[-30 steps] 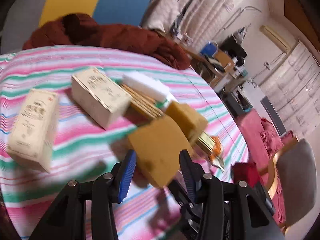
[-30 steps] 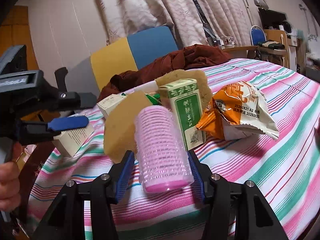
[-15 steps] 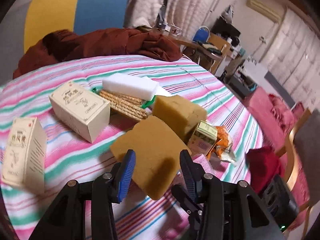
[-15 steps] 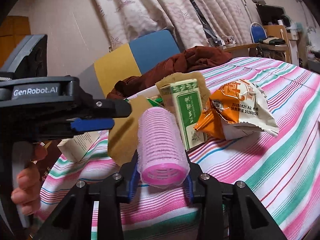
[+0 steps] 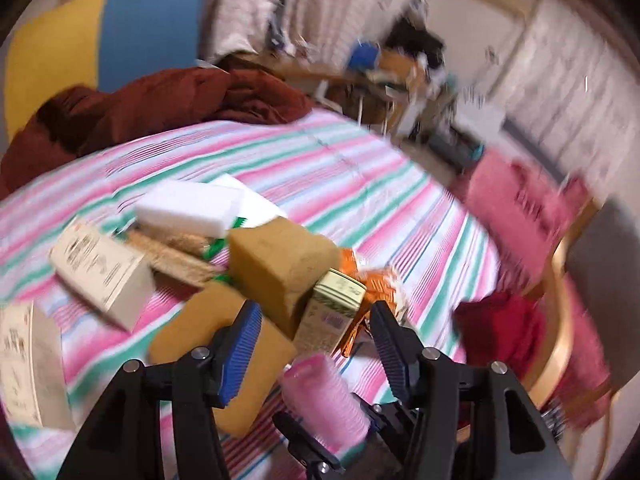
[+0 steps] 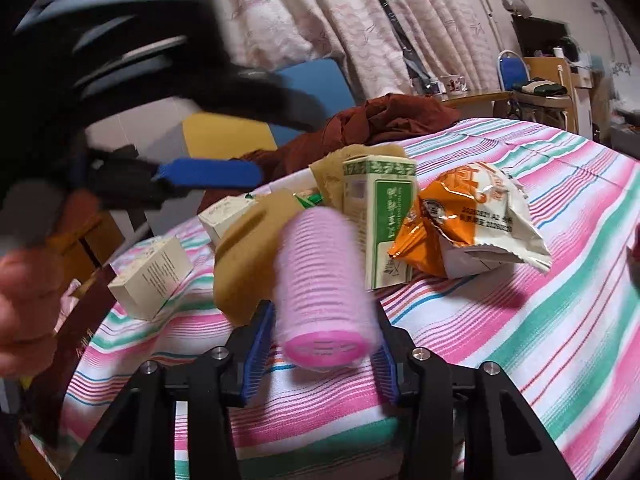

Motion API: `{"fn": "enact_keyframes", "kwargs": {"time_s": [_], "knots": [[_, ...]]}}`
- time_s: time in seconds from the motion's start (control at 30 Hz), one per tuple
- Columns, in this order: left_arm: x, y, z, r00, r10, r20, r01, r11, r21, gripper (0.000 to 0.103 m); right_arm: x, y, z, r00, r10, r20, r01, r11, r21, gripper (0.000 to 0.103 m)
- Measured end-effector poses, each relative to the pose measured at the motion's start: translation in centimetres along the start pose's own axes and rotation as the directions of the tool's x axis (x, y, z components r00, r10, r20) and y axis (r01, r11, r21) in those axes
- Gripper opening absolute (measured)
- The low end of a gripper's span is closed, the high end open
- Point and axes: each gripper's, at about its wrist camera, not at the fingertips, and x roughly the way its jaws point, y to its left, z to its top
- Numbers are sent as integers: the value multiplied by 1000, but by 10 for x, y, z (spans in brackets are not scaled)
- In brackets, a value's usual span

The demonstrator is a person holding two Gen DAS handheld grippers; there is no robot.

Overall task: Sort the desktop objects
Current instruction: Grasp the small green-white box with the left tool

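My right gripper (image 6: 320,340) is shut on a pink hair roller (image 6: 322,280), held just above the striped tablecloth (image 6: 540,320). The roller (image 5: 324,400) also shows low in the left wrist view. My left gripper (image 5: 316,336) is open with nothing between its fingers, hovering over a pile: two yellow-brown sponges (image 5: 280,264) (image 5: 224,344), a green carton (image 5: 332,312), an orange snack bag (image 5: 380,280), a white foam block (image 5: 188,208) and cream boxes (image 5: 100,268). The green carton (image 6: 380,220) and snack bag (image 6: 472,220) stand just behind the roller.
A dark red cloth (image 5: 160,104) lies at the table's far edge before a yellow and blue chair (image 5: 100,36). A wooden chair (image 5: 568,300) with red fabric (image 5: 500,328) stands to the right. A hand (image 6: 24,300) holds the left gripper (image 6: 208,172) at the left.
The left gripper has swung right and forward, now above the sponges and carton, close over the roller. The right gripper has closed tighter on the roller, which has lifted slightly.
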Motion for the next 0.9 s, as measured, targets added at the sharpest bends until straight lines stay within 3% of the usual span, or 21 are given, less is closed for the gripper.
{"fn": "enact_keyframes", "kwargs": {"time_s": [0.1, 0.17, 0.33, 0.47, 0.6, 0.9], "knots": [[19, -22, 12, 996, 61, -62, -56, 996, 67, 58, 0, -1, -1, 1000, 6, 3, -6, 1000, 4, 42], [30, -23, 13, 993, 68, -93, -63, 997, 52, 58, 3, 1, 0, 1000, 4, -16, -4, 1000, -12, 44], [34, -18, 13, 993, 89, -79, -86, 996, 37, 57, 3, 1, -1, 1000, 12, -16, -12, 1000, -21, 45], [36, -10, 11, 993, 102, -65, -101, 995, 15, 30, 3, 0, -2, 1000, 17, -10, -17, 1000, -18, 45], [23, 9, 2, 999, 19, -37, -22, 996, -82, 30, 1, -2, -2, 1000, 19, 0, -19, 1000, -11, 44], [-29, 20, -10, 995, -50, 92, 63, 988, -141, 30, -4, 0, -5, 1000, 20, 3, -20, 1000, -5, 40]]}}
